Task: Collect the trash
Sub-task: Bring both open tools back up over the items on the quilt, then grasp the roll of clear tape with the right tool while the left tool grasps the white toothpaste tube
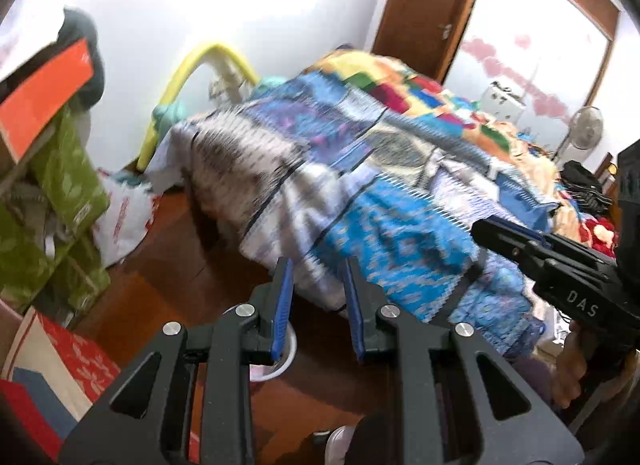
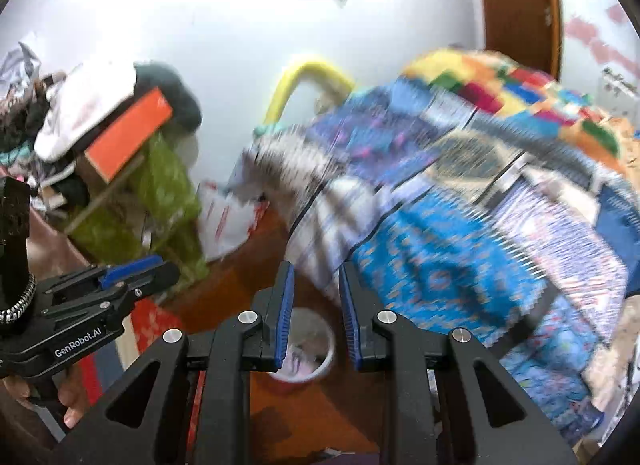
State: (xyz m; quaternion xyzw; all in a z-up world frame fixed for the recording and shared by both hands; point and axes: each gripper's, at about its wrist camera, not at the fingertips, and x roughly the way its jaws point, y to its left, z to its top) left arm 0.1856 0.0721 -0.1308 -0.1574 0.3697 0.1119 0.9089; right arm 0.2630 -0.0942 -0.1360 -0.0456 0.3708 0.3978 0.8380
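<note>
Trash bin: a small round white bin (image 2: 306, 345) stood on the wooden floor (image 2: 320, 417) just beside the foot of the bed (image 2: 460, 225), apparently placed there as the drop point for collected trash; some contents showed inside, too blurred to identify.
Loose trash: none could be singled out; a white plastic bag (image 1: 120, 221) lay on the floor between the bed and the stacked green boxes (image 1: 68, 185).
Left gripper (image 1: 318, 305): fingers stood partly open, parallel, with nothing between them; the bin rim showed low behind the left finger.
Right gripper (image 2: 316, 305): fingers stood partly open and empty, framing the bin.
Pose: both grippers were held low, side by side, pointed forward and down toward the bed edge and floor.
Step judged: searching or approaching, no item yet held.
Image quality: heavy motion blur.
</note>
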